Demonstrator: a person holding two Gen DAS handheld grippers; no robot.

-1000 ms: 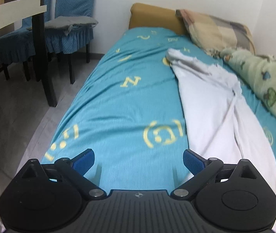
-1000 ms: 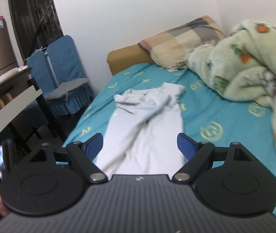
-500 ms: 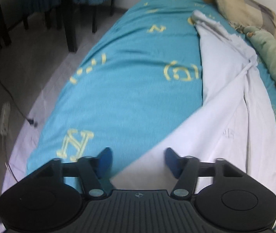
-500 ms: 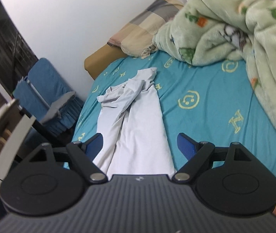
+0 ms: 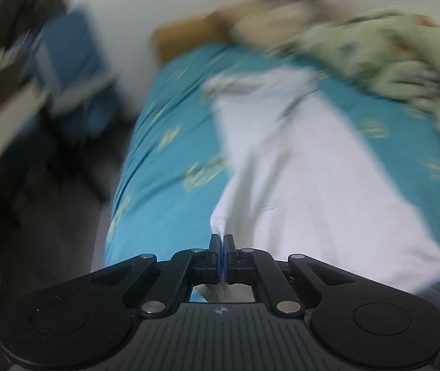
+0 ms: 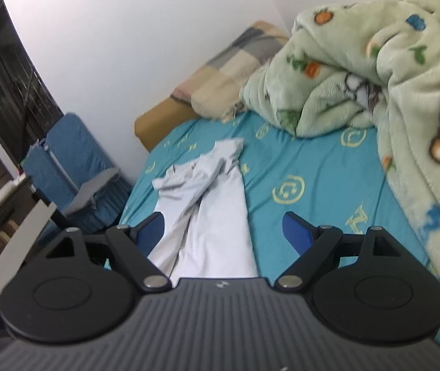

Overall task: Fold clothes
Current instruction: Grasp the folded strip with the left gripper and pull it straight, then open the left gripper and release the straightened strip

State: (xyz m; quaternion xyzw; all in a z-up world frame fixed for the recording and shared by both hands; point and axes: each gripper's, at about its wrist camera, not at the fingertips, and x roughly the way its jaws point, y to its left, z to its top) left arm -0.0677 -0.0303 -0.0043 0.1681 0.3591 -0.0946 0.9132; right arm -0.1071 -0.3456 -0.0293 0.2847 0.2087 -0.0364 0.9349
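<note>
A white garment [image 5: 306,167] lies lengthwise on a teal bedsheet [image 5: 164,167] with yellow letters. My left gripper [image 5: 222,241] is shut on the garment's near left corner, and the cloth rises in a pinched ridge from the blue pads. The left wrist view is blurred by motion. In the right wrist view the white garment [image 6: 217,204] stretches away, its sleeves crumpled at the far end. My right gripper [image 6: 223,225] stands open above its near end, with nothing between its fingers.
A green fleece blanket [image 6: 374,71] is heaped along the bed's right side. A checked pillow [image 6: 235,71] and a mustard headboard [image 6: 158,117] lie at the far end. Blue-covered chairs [image 6: 74,167] and a dark table stand on the floor at the left.
My left gripper has shut on the garment's near corner and swung upward, blurring its view. My right gripper stays open and has tilted slightly.
</note>
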